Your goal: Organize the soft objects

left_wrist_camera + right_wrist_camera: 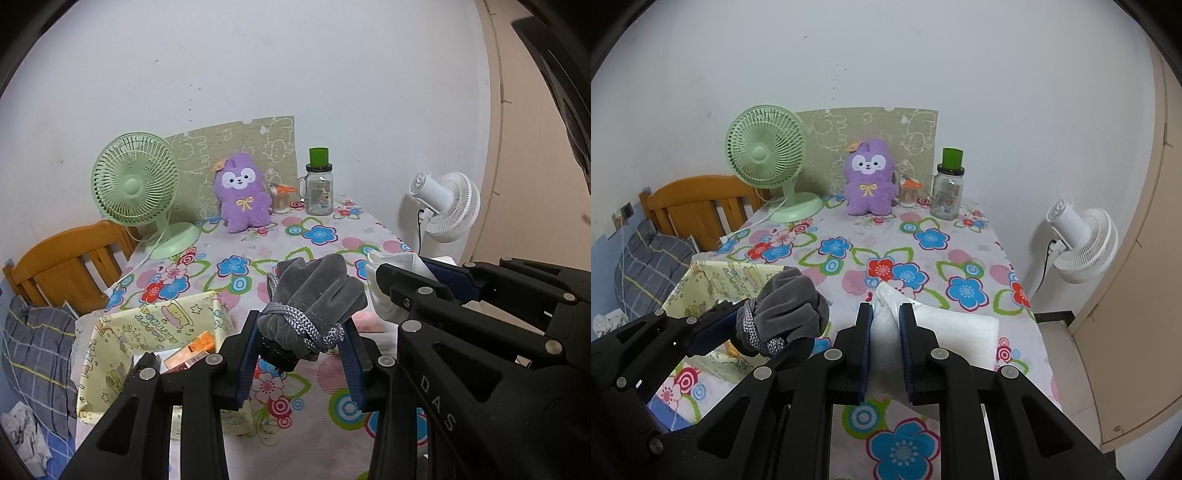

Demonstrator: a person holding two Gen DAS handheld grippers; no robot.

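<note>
Grey fleece item: a bundled grey glove [314, 291], bound with a grey-white braided cord [303, 321], is sitting between the fingers of the left claw [301, 343].
Left claw: its jaws are standing part-way apart and are pressing on the cuff end of the glove, holding it clear above the table [295, 236], beside the yellow box.
White item: a folded white cloth [886, 325] is being pinched at its near fold.
Right claw: the right claw [885, 328] is standing almost closed, both blue pads clamping the cloth; the rest of the cloth is lying on the floral cover to the right.
Yellow box: a yellow printed fabric box [147, 332] is standing at the table's left near corner, with orange packets inside.
Table rear: a green fan [136, 188], a purple plush toy [243, 195] and a glass jar [319, 188] with a green cap are standing along the wall.
</note>
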